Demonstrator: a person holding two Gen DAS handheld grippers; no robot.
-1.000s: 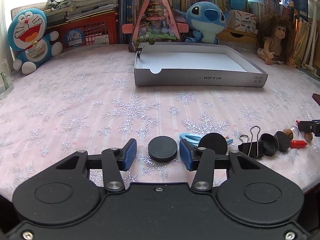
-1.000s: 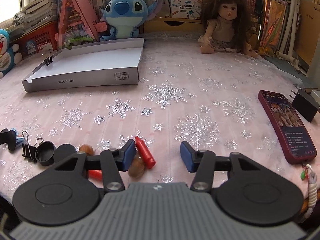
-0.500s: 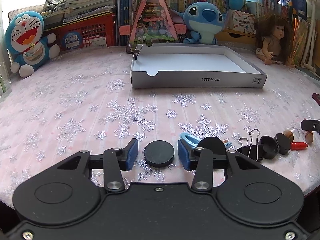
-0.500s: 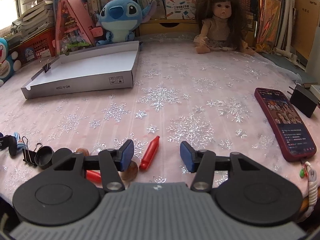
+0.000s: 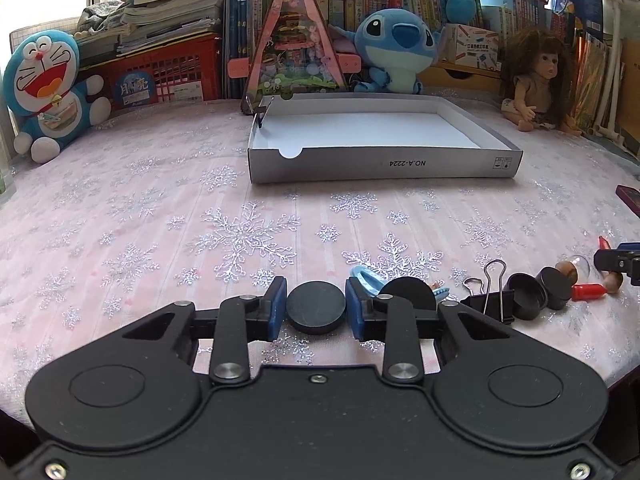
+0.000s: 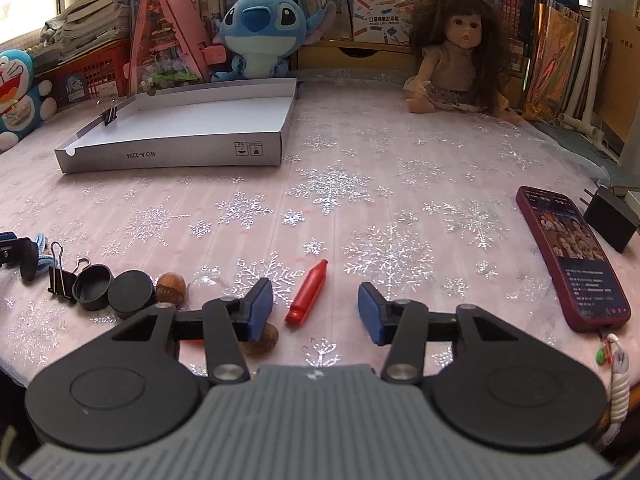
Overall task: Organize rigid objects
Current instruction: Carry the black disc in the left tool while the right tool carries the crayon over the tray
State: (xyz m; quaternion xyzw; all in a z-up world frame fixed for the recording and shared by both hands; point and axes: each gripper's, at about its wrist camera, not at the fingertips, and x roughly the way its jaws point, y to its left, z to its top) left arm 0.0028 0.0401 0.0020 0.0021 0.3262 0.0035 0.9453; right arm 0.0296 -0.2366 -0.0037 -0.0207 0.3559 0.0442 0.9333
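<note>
My left gripper has closed its blue pads onto a black round disc at the table's near edge. A second black disc, a blue clip, a black binder clip and black caps lie to its right. My right gripper is open, with a red crayon-like piece lying between its fingers. A brown nut sits by its left finger. The empty white cardboard tray stands at mid table; it also shows in the right wrist view.
A red phone and a black charger lie at the right. A doll, a Stitch plush, a Doraemon plush, a pink triangular house and books line the back. A binder clip grips the tray's rim.
The left gripper's fingers have narrowed onto the black disc. The right gripper has shifted left and forward, so the red piece now lies between its fingers.
</note>
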